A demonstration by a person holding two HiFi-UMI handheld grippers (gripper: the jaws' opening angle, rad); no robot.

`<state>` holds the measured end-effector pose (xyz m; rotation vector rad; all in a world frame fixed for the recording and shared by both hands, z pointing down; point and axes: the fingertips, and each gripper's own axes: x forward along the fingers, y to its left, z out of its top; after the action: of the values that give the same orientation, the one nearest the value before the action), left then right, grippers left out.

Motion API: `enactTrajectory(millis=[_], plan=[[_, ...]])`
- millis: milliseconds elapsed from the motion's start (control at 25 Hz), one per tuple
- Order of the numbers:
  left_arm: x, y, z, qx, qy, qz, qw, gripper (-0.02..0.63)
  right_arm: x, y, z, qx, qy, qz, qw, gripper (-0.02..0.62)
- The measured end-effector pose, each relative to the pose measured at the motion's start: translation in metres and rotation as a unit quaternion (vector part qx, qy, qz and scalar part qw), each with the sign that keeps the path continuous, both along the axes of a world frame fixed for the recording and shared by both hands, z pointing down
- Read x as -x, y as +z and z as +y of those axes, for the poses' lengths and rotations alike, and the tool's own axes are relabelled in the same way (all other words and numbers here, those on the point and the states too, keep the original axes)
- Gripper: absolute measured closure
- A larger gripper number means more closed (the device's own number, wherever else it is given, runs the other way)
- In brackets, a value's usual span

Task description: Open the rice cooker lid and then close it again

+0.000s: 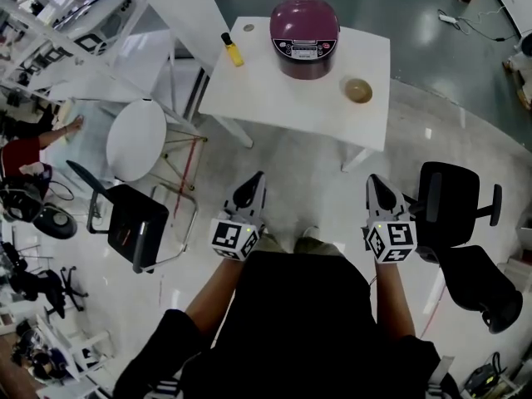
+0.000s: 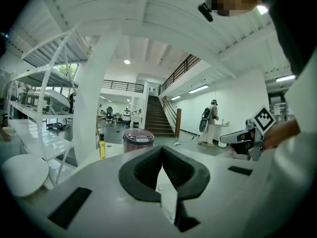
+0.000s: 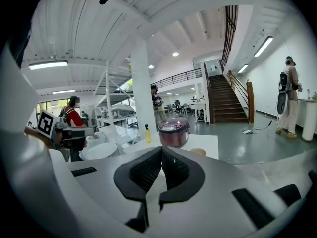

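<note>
The rice cooker [image 1: 305, 36] is a rounded, glossy plum-coloured pot. Its domed lid [image 1: 304, 15] is down, and a pale control panel [image 1: 304, 51] sits on the front. It stands toward the far edge of the smooth, square white bench [image 1: 249, 90], well apart from both claws. To its left stands a slim yellow bottle [image 1: 232, 50] with a dark cap, and to its right lies a small round tan bowl [image 1: 358, 90]. The left claw [image 1: 254, 181] and right claw [image 1: 376, 183] have ribbed black pads in matte grey shells. Each is pressed together with nothing between. Each carries a cube [image 1: 234, 238] patterned with black-and-white squares. The panel's print is too small to read.
</note>
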<state>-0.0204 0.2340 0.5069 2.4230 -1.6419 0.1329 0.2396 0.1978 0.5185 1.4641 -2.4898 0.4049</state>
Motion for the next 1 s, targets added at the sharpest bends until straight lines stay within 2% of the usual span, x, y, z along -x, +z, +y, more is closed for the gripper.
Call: enactTrajectory(millis=[240, 640, 1000], plan=[[0.005, -0.006, 0.002, -0.013, -0.006, 0.0, 0.9999, 0.603, 0.01, -0.007, 0.002, -0.016, -0.005, 0.006, 1.0, 0.595], [0.005, -0.017, 0.004, -0.037, -0.004, 0.007, 0.9993, 0.603, 0.005, -0.024, 0.0, -0.041, 0.009, 0.011, 0.999, 0.595], [0.007, -0.026, 0.002, -0.051, -0.015, -0.003, 0.9986, 0.603, -0.003, -0.037, -0.004, -0.062, 0.019, 0.015, 0.998, 0.595]])
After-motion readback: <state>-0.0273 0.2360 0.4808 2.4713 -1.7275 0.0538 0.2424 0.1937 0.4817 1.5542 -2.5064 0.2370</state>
